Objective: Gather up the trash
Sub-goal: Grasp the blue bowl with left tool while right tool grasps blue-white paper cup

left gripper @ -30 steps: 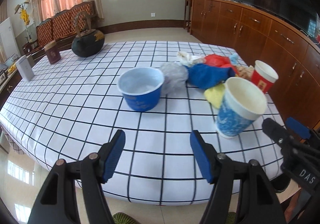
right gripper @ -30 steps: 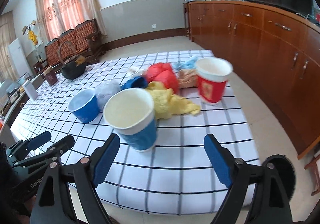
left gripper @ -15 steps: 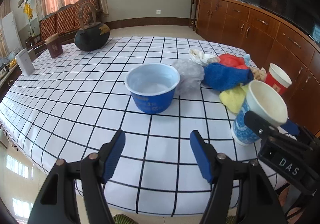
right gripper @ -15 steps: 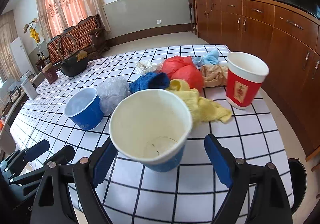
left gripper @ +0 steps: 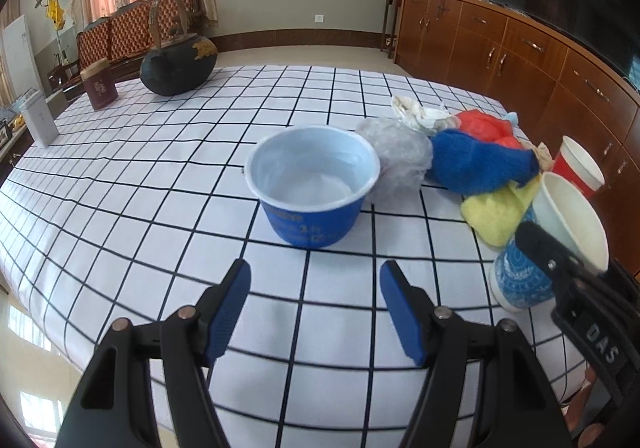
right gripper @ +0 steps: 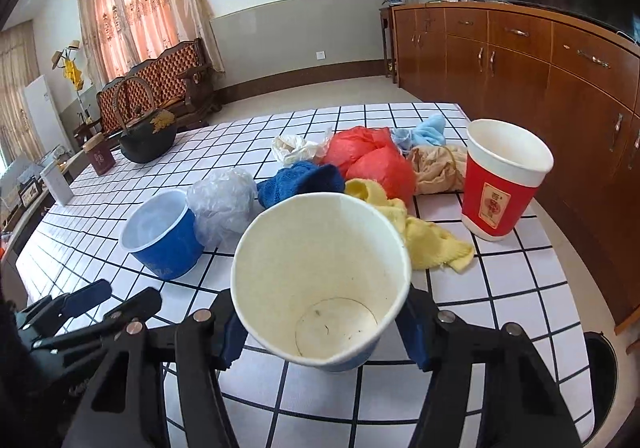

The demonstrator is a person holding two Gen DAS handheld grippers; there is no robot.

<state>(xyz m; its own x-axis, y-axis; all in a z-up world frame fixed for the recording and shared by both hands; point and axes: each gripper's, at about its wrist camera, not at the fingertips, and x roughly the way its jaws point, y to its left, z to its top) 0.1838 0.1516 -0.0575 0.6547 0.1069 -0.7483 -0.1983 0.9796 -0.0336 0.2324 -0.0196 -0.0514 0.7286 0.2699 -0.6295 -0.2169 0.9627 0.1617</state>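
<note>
Left wrist view: left gripper spread wide over checked tablecloth, holding nothing; blue bowl just ahead, white inside, upright.

Right wrist view: right gripper with blue pads either side of paper cup; contact unclear. Cup blue outside, cream inside, faintly stained, tilted toward camera. Behind: crumpled rags, red cup.

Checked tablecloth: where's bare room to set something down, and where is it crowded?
Free: the wide stretch of checked tablecloth between the black iron kettle and the short blue plastic bowl, plus the strip before the left hand-held gripper. Crowded: right side, the heap of crumpled bags and cloths between the cups.
</note>
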